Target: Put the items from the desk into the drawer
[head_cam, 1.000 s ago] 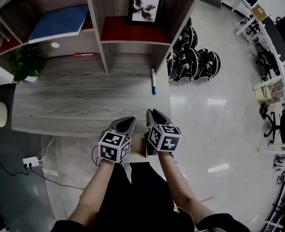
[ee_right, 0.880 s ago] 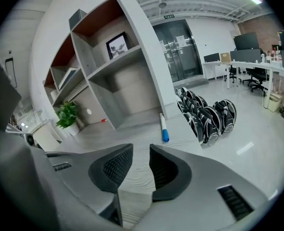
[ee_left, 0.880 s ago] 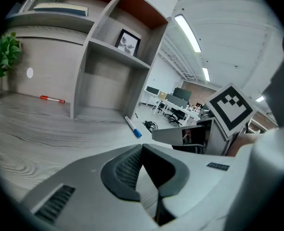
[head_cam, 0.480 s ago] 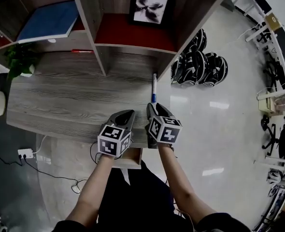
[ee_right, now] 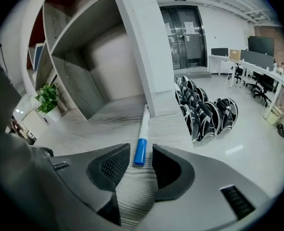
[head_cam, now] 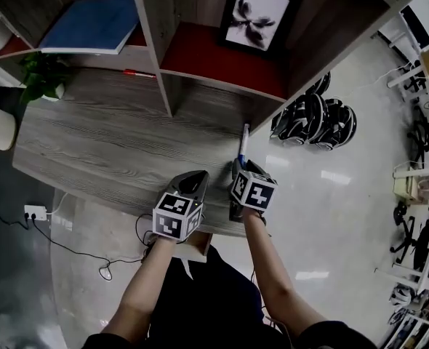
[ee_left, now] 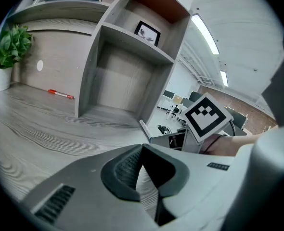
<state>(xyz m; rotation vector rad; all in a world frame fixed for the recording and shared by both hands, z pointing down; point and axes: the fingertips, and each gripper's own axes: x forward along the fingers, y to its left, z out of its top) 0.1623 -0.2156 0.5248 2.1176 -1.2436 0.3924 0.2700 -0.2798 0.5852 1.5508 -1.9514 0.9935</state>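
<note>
Grey desk (head_cam: 91,144): marker (ee_right: 142,131) between right fingers (ee_right: 114,166), just opening, untouched; left fingers (ee_left: 126,171) clenched.

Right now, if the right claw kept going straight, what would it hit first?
Probably the white marker with a blue cap on the grey wood-grain desk. The right claw has just been opening its jaws; the cap lies between their tips, ungripped.

Right tool (ee_right: 141,150) opening, empty (left (ee_left: 142,147) shut).
</note>
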